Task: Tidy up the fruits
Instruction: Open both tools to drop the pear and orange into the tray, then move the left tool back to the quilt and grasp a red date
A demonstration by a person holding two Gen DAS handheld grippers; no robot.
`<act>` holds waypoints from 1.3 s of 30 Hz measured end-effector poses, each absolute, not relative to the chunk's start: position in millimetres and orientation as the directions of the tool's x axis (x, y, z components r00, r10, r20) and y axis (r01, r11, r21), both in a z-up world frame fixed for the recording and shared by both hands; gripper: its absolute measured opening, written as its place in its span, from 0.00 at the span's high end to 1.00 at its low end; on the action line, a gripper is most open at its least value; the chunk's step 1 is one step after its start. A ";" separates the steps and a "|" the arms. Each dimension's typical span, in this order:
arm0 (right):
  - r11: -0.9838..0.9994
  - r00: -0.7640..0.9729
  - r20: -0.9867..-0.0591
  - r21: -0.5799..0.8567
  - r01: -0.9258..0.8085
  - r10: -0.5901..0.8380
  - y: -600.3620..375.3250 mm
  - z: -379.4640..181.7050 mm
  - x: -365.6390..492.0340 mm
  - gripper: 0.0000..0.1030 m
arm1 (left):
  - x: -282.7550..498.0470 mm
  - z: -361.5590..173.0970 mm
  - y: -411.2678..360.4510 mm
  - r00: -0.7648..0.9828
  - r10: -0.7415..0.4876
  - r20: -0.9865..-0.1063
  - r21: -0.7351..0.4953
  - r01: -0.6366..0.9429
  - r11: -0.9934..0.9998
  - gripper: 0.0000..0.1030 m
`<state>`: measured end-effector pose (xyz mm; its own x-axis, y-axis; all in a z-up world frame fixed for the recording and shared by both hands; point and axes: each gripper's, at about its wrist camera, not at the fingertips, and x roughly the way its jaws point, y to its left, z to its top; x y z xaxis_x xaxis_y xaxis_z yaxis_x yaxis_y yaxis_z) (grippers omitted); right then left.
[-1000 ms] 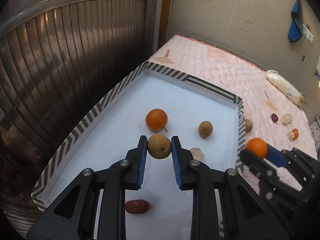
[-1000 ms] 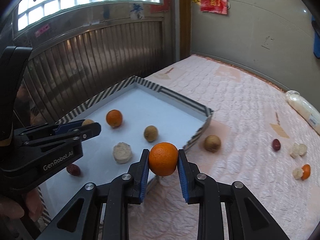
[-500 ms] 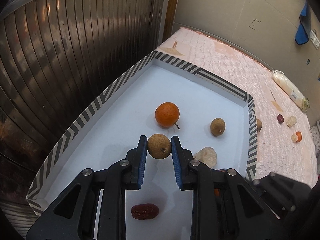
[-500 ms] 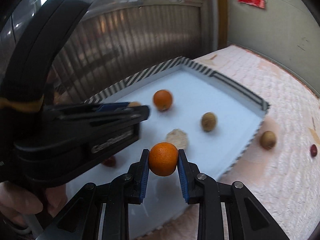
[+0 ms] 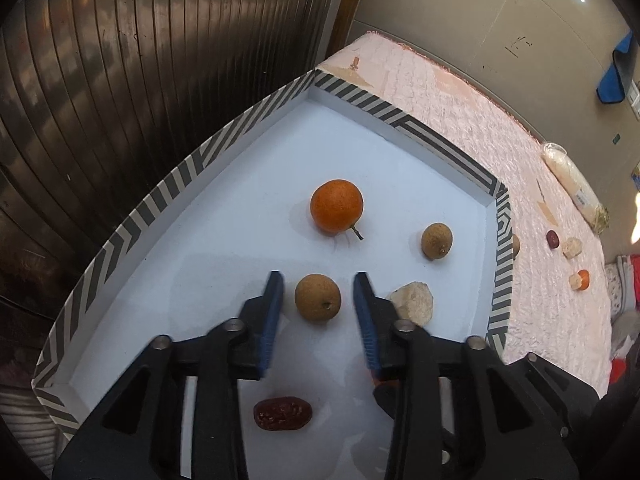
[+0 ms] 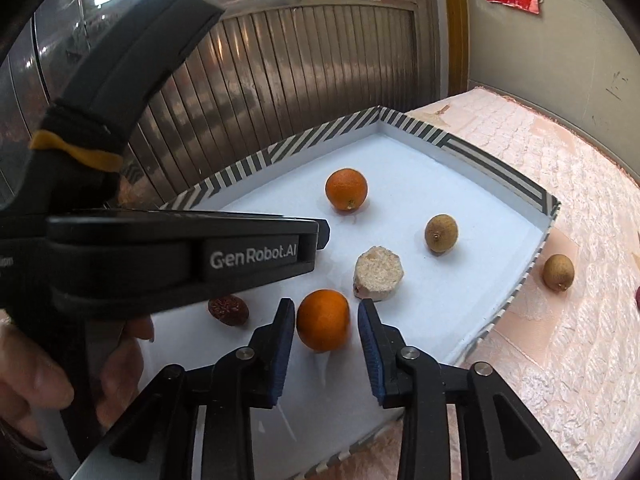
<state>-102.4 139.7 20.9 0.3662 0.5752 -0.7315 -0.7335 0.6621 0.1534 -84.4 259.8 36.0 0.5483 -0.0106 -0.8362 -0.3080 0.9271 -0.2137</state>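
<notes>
A white tray with a striped rim (image 5: 192,168) (image 6: 280,152) sits on the pink quilted bed. My left gripper (image 5: 318,300) is open, its jaws apart on either side of a brown longan (image 5: 318,298) that rests on the tray floor. My right gripper (image 6: 326,320) is open around a small orange (image 6: 323,319) resting in the tray. Also in the tray are another orange (image 5: 337,206) (image 6: 346,189), a second longan (image 5: 437,241) (image 6: 441,234), a pale peeled piece (image 5: 412,303) (image 6: 378,274) and a red date (image 5: 282,414) (image 6: 228,310).
On the bed outside the tray lie a longan (image 6: 558,272), a red date (image 5: 553,239), pale pieces (image 5: 572,247) and an orange piece (image 5: 582,280). A clear bag (image 5: 576,184) lies farther off. A metal shutter (image 5: 120,80) stands left of the tray.
Both grippers came down over the tray and opened. The left let go of the longan and the right let go of the orange; both fruits now rest on the tray floor.
</notes>
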 end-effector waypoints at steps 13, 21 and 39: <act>0.742 0.472 -0.674 0.171 -0.648 0.568 70.3 45.7 -108.8 0.63 | -88.4 64.0 210.4 0.613 0.020 -0.790 -0.162 -0.240 0.957 0.58; 0.877 0.622 -0.664 0.108 -0.469 0.415 2.6 56.2 -101.3 0.63 | -83.1 73.1 141.1 0.642 -0.030 -0.766 -0.129 -0.108 0.986 0.58; 0.968 0.699 -0.672 0.131 -0.212 0.244 -134.3 54.5 -95.4 0.57 | -48.6 65.9 30.1 0.614 -0.118 -0.780 -0.096 0.069 0.993 0.58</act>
